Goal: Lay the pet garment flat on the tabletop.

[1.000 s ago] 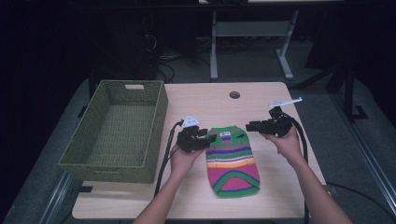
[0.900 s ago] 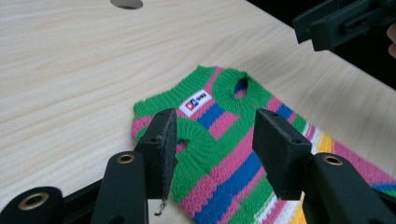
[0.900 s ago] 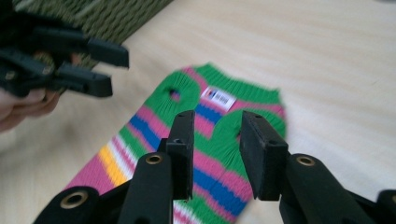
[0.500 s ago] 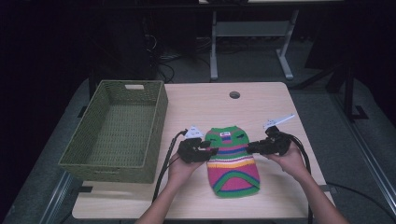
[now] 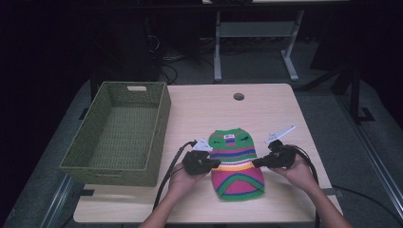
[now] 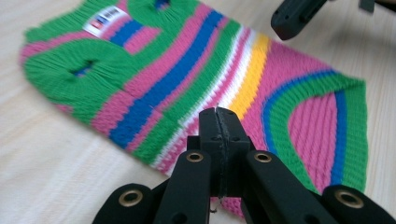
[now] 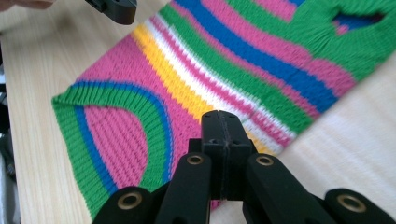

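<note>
**Both grippers pinched on the sweater's edges**

Nearest me, my left gripper point(image 5: 215, 164) has just closed its jaws tight on the left edge of the striped knit sweater point(image 5: 236, 164), and my right gripper point(image 5: 256, 163) has just done the same on the right edge. I see the sweater lying flat on the wooden table point(image 5: 199, 107), its neck end farther away. Beyond, to the left, the green woven basket point(image 5: 161, 114) stands apart from it.
</note>
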`<state>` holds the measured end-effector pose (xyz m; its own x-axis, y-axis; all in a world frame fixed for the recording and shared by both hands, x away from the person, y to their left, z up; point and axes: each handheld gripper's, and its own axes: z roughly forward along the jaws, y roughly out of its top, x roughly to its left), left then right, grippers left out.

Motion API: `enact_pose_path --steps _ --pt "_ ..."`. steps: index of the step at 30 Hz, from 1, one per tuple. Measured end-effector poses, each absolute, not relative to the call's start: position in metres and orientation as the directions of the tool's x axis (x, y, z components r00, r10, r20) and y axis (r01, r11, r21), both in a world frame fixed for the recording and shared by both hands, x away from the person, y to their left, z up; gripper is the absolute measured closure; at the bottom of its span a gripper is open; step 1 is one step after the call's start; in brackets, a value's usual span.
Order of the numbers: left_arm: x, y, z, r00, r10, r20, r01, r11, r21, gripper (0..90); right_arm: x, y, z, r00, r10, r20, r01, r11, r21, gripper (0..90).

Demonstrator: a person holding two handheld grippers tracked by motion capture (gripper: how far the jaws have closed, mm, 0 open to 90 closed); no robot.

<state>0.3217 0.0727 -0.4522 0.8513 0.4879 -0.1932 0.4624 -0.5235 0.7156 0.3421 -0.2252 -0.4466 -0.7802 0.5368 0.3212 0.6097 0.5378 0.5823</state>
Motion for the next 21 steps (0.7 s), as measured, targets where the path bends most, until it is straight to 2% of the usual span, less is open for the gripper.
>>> enact_pose_path --steps 7,21 --pt "0.322 0.062 -0.463 0.863 0.485 -0.14 0.444 -0.596 0.669 89.9 0.342 -0.218 -0.456 -0.792 0.543 0.279 0.597 0.592 0.541 89.6" --pt "0.338 0.071 -0.465 0.818 0.559 -0.139 0.487 -0.544 0.683 88.5 0.346 -0.212 -0.463 -0.773 0.56 0.3 0.615 0.544 0.57 89.4"
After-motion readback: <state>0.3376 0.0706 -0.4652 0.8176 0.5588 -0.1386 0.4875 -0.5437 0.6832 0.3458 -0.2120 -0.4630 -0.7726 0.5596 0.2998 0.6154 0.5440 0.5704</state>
